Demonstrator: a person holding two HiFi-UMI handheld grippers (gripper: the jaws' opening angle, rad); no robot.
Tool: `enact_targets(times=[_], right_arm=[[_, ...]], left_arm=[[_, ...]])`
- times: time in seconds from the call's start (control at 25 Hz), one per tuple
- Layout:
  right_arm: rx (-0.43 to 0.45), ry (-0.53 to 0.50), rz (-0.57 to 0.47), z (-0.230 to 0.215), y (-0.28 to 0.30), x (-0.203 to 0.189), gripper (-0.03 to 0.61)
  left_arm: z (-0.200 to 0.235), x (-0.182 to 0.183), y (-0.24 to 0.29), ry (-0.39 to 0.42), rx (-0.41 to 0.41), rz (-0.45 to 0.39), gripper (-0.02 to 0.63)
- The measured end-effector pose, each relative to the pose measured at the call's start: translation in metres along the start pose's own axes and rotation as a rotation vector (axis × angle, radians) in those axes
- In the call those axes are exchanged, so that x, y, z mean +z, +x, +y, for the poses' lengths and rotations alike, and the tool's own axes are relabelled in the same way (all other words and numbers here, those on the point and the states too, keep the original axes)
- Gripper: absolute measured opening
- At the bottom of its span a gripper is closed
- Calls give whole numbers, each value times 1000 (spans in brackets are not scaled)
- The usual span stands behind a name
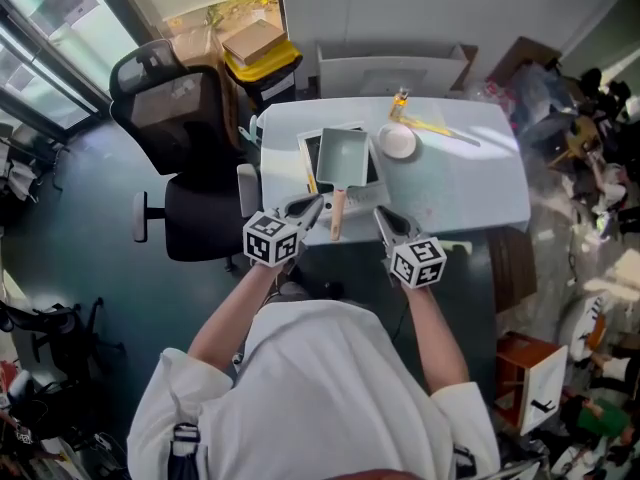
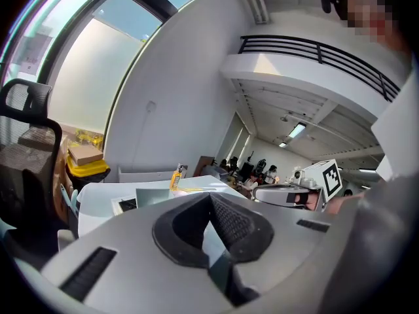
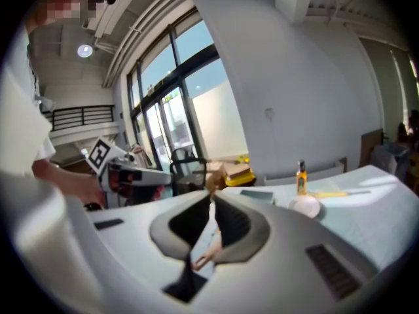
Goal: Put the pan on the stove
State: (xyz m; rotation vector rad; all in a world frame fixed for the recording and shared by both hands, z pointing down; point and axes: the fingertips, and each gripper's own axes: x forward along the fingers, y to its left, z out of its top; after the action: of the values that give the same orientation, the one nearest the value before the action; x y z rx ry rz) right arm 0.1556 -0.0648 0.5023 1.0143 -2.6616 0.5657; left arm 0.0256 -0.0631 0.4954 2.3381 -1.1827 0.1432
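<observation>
A square grey-green pan (image 1: 343, 156) with a wooden handle (image 1: 337, 214) rests on the flat black stove (image 1: 311, 155) on the pale table (image 1: 470, 178). Its handle points toward me. My left gripper (image 1: 312, 205) is just left of the handle, shut and empty. To the right of the handle my right gripper (image 1: 383, 216) is also shut and empty. In the left gripper view the jaws (image 2: 211, 200) meet, with the pan (image 2: 154, 195) beyond them. The right gripper view shows closed jaws (image 3: 211, 203) and a bit of the wooden handle (image 3: 204, 258) below them.
A white bowl (image 1: 398, 141) and a small oil bottle (image 1: 400, 101) stand right of the pan, with a yellow strip (image 1: 432, 125) behind. A black office chair (image 1: 178, 138) stands left of the table. Boxes and clutter fill the floor at right (image 1: 590, 198).
</observation>
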Motion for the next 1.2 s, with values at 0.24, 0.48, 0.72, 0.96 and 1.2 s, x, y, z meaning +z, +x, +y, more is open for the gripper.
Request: enact_targets(times=[0.24, 0.48, 0.72, 0.96, 1.2], right_arm=[[-34, -14, -8, 6, -1, 4, 41], [-75, -20, -21, 12, 2, 10, 41], [-99, -25, -28, 17, 4, 13, 40], [-119, -17, -33, 21, 6, 17, 37], [-129, -16, -32, 23, 8, 16, 37]], left_arm=[[5, 4, -13, 13, -5, -5, 28], [13, 5, -18, 18, -33, 5, 28], [17, 11, -19, 40, -65, 10, 28], [21, 14, -19, 44, -80, 19, 28], [23, 13, -19, 45, -92, 23, 28]])
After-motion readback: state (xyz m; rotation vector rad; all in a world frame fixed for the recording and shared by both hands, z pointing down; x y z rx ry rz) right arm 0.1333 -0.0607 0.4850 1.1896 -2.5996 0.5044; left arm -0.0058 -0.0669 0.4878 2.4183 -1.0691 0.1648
